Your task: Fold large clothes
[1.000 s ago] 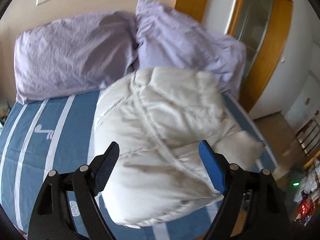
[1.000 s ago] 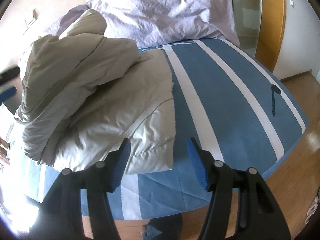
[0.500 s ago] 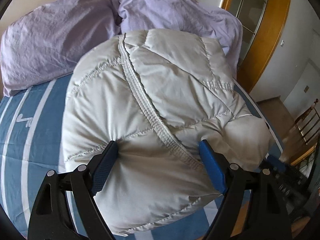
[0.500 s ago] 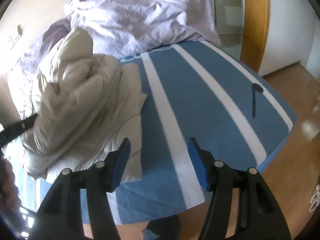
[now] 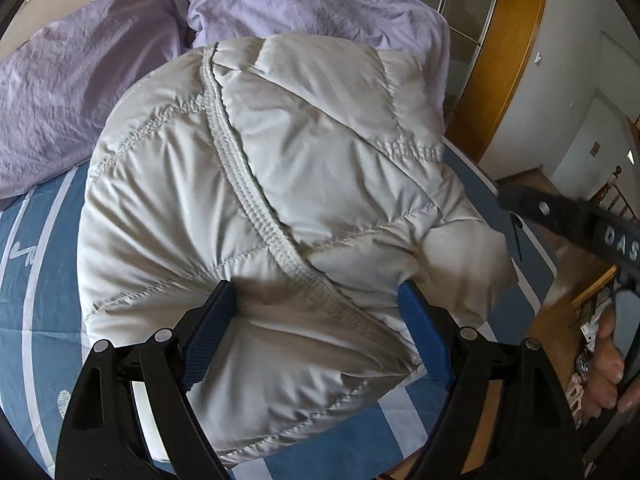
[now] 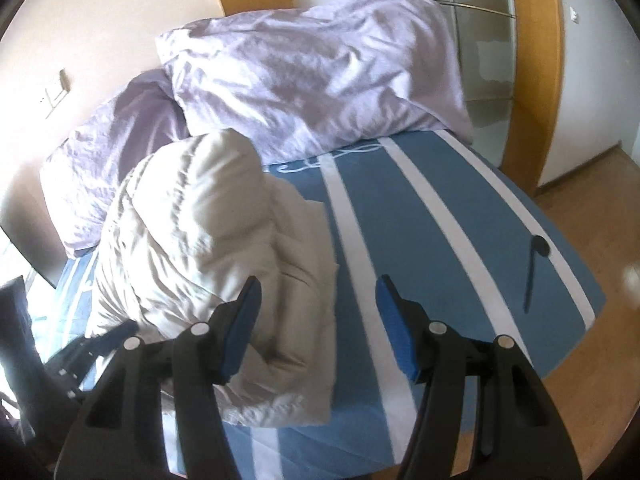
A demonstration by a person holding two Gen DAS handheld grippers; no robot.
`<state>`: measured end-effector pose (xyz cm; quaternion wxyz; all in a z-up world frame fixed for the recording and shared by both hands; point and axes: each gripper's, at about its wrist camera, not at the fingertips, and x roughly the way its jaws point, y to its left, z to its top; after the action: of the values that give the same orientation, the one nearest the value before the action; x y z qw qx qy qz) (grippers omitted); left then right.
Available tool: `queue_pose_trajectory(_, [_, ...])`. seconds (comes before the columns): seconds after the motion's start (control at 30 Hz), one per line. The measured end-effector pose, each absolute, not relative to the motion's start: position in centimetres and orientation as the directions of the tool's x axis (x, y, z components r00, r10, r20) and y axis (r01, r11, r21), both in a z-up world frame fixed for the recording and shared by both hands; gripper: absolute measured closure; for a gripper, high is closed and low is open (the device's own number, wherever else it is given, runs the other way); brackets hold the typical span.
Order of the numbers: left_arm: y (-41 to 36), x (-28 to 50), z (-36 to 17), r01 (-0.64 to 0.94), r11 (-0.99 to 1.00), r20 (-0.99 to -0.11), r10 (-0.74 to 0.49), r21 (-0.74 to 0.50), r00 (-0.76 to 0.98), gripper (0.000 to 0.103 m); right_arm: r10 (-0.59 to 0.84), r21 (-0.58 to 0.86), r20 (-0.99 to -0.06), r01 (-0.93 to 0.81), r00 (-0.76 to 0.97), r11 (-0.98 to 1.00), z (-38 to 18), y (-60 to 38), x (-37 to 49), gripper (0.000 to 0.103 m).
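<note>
A puffy white quilted jacket [image 5: 272, 200] lies bundled on the blue striped bed [image 5: 36, 280]. My left gripper [image 5: 316, 308] is open, its blue pads wide apart and pressed against the near side of the bundle. The jacket also shows in the right wrist view [image 6: 208, 248], heaped at the left of the bed [image 6: 420, 216]. My right gripper [image 6: 316, 304] is open and empty, its left pad just over the jacket's near edge. The right gripper also shows at the right edge of the left wrist view [image 5: 568, 216], beside the jacket.
Two lilac pillows [image 5: 80, 92] [image 6: 312, 80] lie at the head of the bed against the wall. A wooden door frame [image 6: 532, 64] and wooden floor [image 6: 600, 208] lie to the right. A dark mark [image 6: 536, 264] sits on the sheet near the bed's right edge.
My left gripper has moved in close on the jacket, which now fills its view. My right gripper has drawn back and swung right, away from the jacket's edge.
</note>
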<state>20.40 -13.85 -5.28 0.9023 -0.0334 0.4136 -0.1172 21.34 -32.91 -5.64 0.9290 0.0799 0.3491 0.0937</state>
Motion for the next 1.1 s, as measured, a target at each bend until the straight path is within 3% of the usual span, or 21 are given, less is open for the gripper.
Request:
queue_pose_trajectory(0.07, [-13.8,20.5,-5.4,0.187,0.969,-0.739,-0.242,-0.159,0.628,0.02,0.256,0.219,-0.632,-0.149,0.731,0.964,-5.3,-32.0,21.9,0.045])
queue_pose_trajectory(0.13, [-13.8,20.6,-5.5,0.189,0.969,-0.74,-0.244,-0.16,0.626,0.02,0.279,0.22,-0.631,-0.178,0.724,0.959,-5.1,-31.2,22.0,0.06])
queue_pose_trajectory(0.23, [-13.8,20.6,-5.5,0.191,0.968,-0.74,-0.248,-0.163,0.626,0.02,0.3,0.212,-0.65,-0.212,0.698,0.954,-5.5,-29.9,22.3,0.07])
queue_pose_trajectory(0.43, [-13.1,20.6,-5.4,0.198,0.963,-0.738,-0.268,-0.183,0.619,0.02,0.283,0.214,-0.705,-0.186,0.65,0.959,-8.0,-29.6,22.7,0.073])
queue_pose_trajectory(0.53, [-12.9,20.4,-5.2,0.207,0.96,-0.736,-0.277,-0.187,0.617,0.02,0.273,0.196,-0.738,-0.19,0.618,0.962,-9.2,-29.3,22.9,0.083])
queue_pose_trajectory(0.83, [-12.9,20.2,-2.9,0.234,0.946,-0.716,-0.322,-0.223,0.62,0.021,0.266,0.218,-0.777,-0.153,0.57,0.964,-12.9,-29.9,22.7,0.086])
queue_pose_trajectory(1.1, [-12.2,22.3,0.2,0.212,0.961,-0.677,-0.277,-0.18,0.681,0.021,0.297,0.266,-0.769,-0.139,0.566,0.954,-13.9,-30.6,22.2,0.086])
